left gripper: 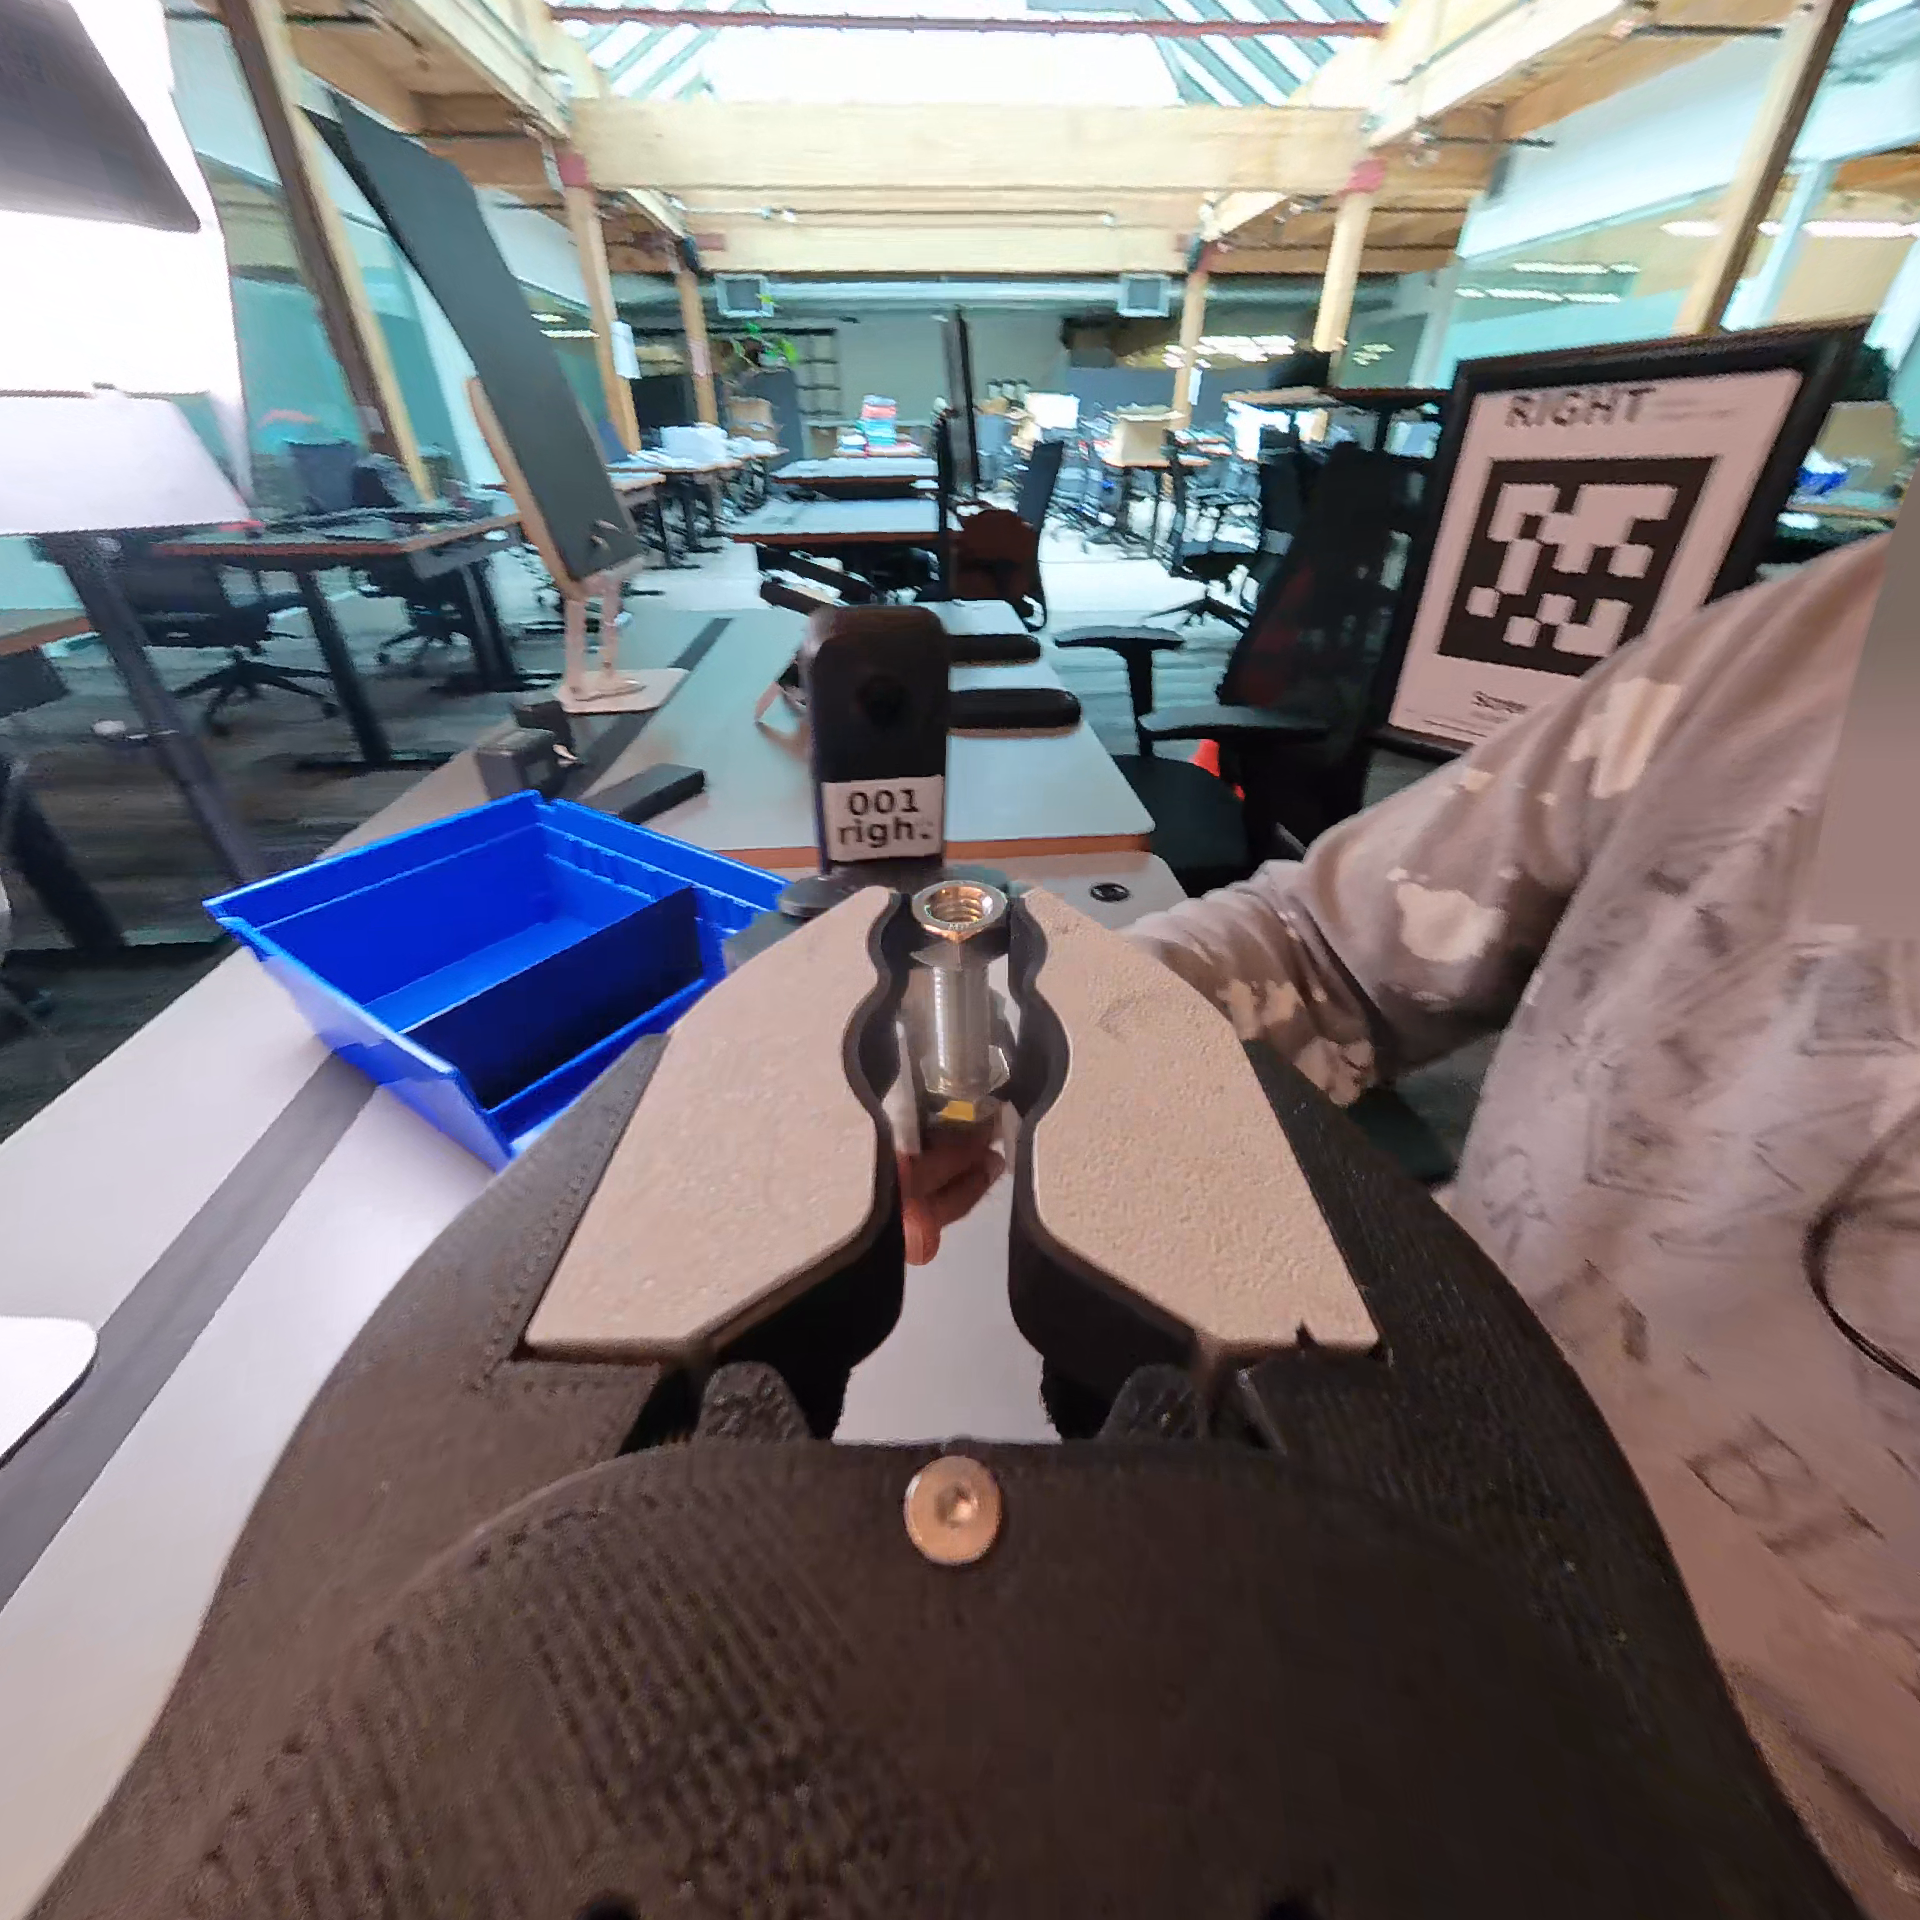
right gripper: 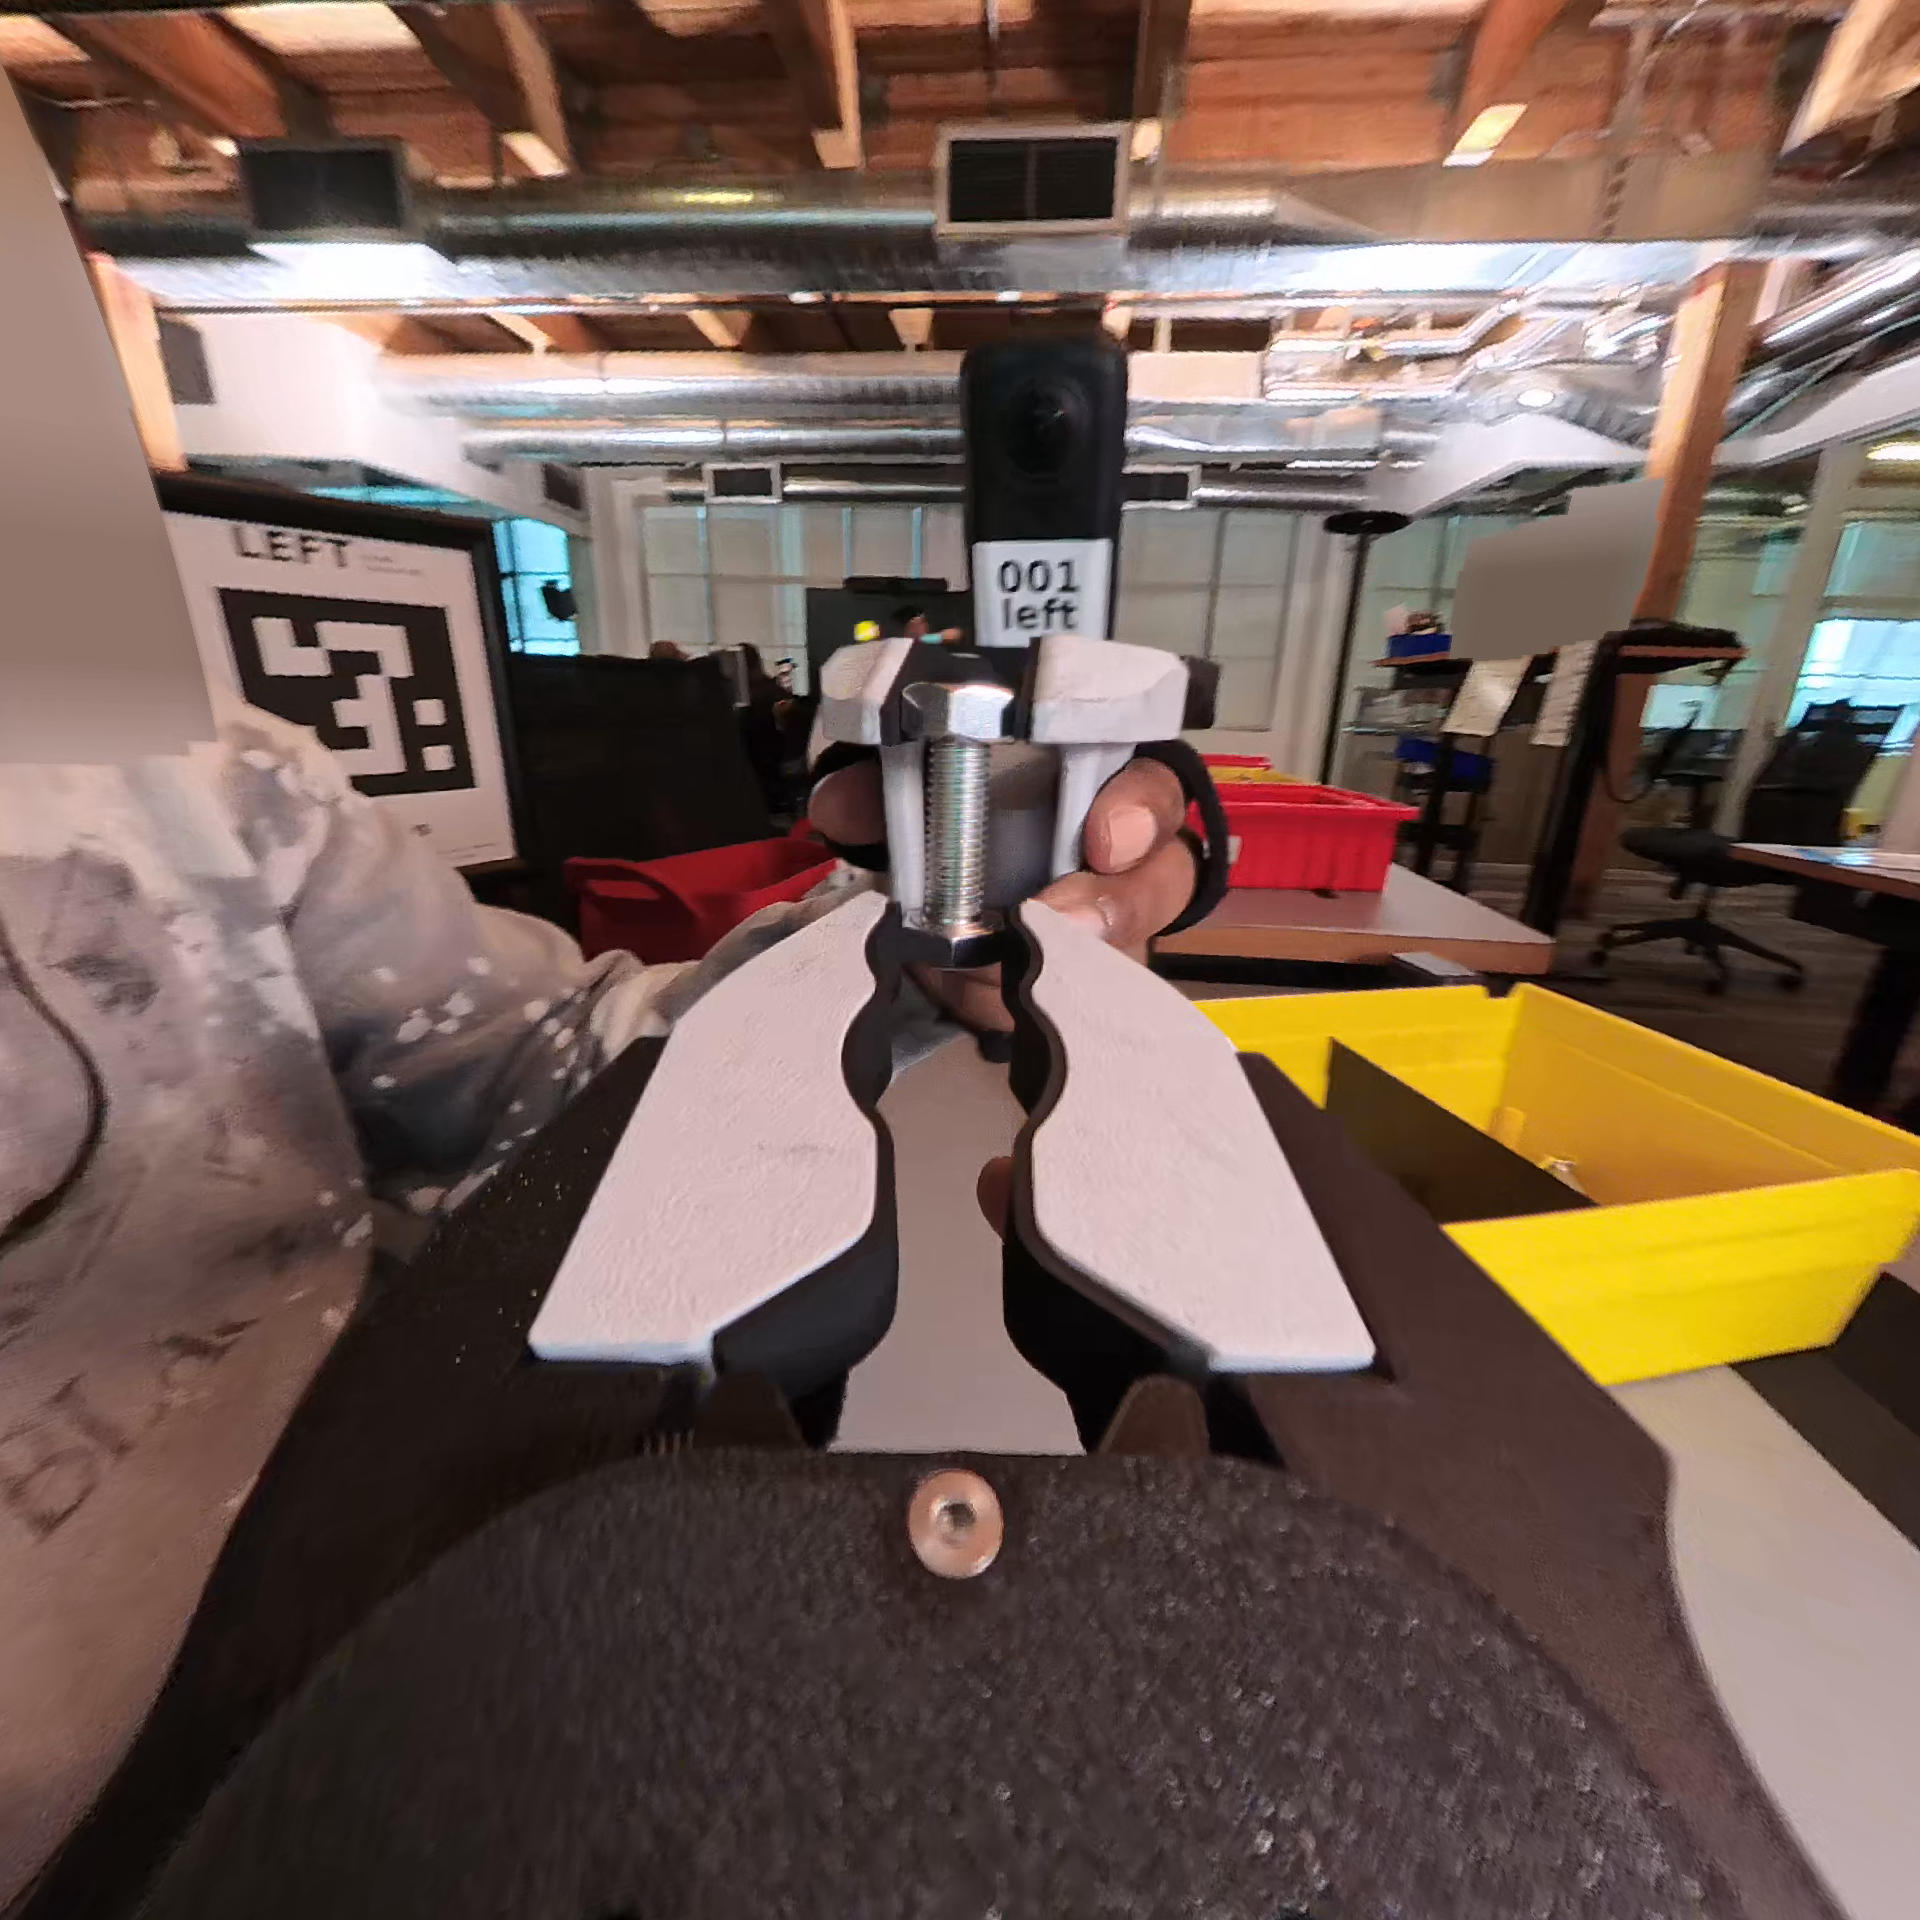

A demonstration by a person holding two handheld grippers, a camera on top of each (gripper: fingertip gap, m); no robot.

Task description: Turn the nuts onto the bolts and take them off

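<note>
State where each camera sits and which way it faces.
Left wrist view: on the left hand-held gripper, looking along its fingers at the bolt, blue bin beyond; a sleeve shows at right.
Right wrist view: on the right hand-held gripper, facing back at the left one; a hand and the sleeve show.
Shared: the bolt and nut, seen from opposite ends.

bolt (right gripper: pixel 956 831): shiny silver, centre frame
nut (left gripper: pixel 956 914): silver with a brassy bore
left gripper (left gripper: pixel 954 935): pale grey finger plates on black
right gripper (right gripper: pixel 951 940): white-grey plates, black edges
bin (left gripper: pixel 499 956), left: bright blue
tray (right gripper: pixel 1662 1174), right: yellow
sleeve (left gripper: pixel 1558 935): grey, mottled white print
</note>
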